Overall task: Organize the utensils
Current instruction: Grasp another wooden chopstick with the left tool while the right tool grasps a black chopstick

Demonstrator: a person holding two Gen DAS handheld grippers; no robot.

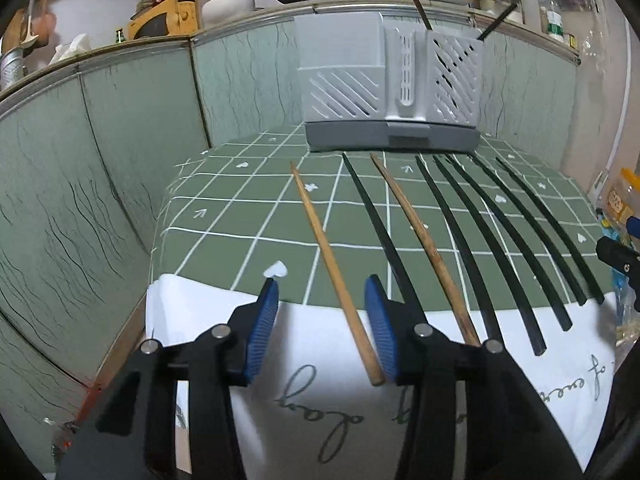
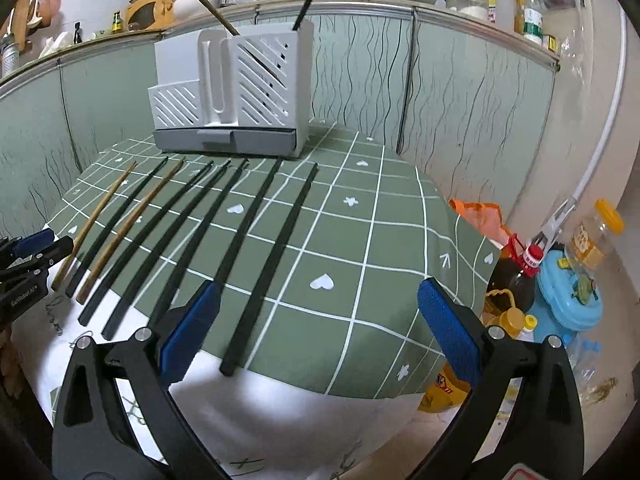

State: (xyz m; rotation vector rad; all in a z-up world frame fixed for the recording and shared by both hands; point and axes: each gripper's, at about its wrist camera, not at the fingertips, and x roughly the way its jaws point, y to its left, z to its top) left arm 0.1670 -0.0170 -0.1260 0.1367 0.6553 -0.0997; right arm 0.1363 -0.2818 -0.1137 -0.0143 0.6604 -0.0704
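Blue pads of my left gripper point(image 1: 322, 320) straddle the near end of a wooden chopstick point(image 1: 334, 272), jaws parted, nothing pinched yet. My right gripper point(image 2: 320, 332) gapes wide above a black chopstick point(image 2: 269, 268). Two sticks already stand in the white holder point(image 1: 386, 80); eight lie on the green cloth point(image 1: 224, 216). The towel's script reads roughly "day".

Right claw point(image 2: 318, 330) wide open above black chopstick point(image 2: 269, 268); white utensil holder point(image 2: 236, 92) behind.
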